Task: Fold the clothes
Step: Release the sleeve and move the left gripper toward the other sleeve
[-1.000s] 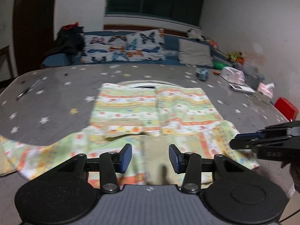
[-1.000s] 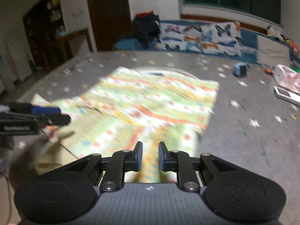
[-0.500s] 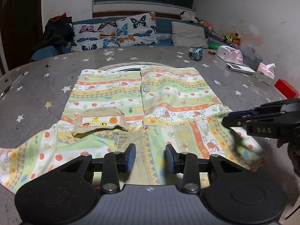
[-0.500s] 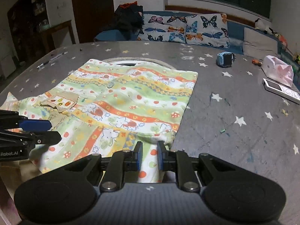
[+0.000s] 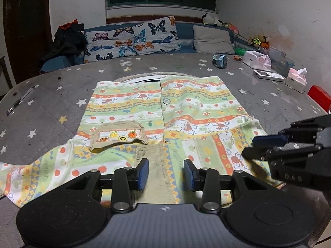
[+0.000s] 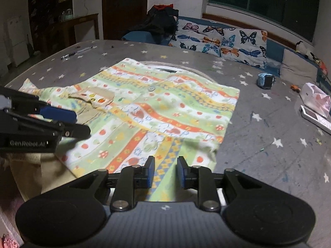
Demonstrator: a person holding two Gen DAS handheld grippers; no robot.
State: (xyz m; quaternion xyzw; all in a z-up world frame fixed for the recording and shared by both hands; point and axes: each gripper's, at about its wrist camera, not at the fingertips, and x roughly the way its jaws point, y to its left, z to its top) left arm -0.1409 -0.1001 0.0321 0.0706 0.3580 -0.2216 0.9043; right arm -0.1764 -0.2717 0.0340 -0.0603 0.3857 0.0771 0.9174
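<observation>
A child's striped green, orange and yellow shirt [image 5: 165, 115] lies flat on the grey star-patterned surface, with a tan pocket [image 5: 118, 134] and a button [image 5: 166, 101]. It also shows in the right wrist view [image 6: 157, 111]. My left gripper [image 5: 166, 173] is open and empty, hovering over the shirt's near hem at the middle. My right gripper [image 6: 164, 174] is open and empty over the near right corner of the shirt. Each gripper shows from the side in the other's view: the right [image 5: 266, 146] and the left [image 6: 68, 122].
A pen [image 5: 19, 100] lies at the far left. A blue watch [image 5: 219, 61], a white phone [image 5: 268, 75], tissue packs [image 5: 295, 79] and a red box [image 5: 319, 99] sit to the right. Butterfly pillows [image 5: 132, 40] and dark clothes [image 5: 68, 39] line the back.
Both grippers have opened wider, the right one clearly. Both views have settled lower and closer over the shirt's near edge. The shirt lies as before.
</observation>
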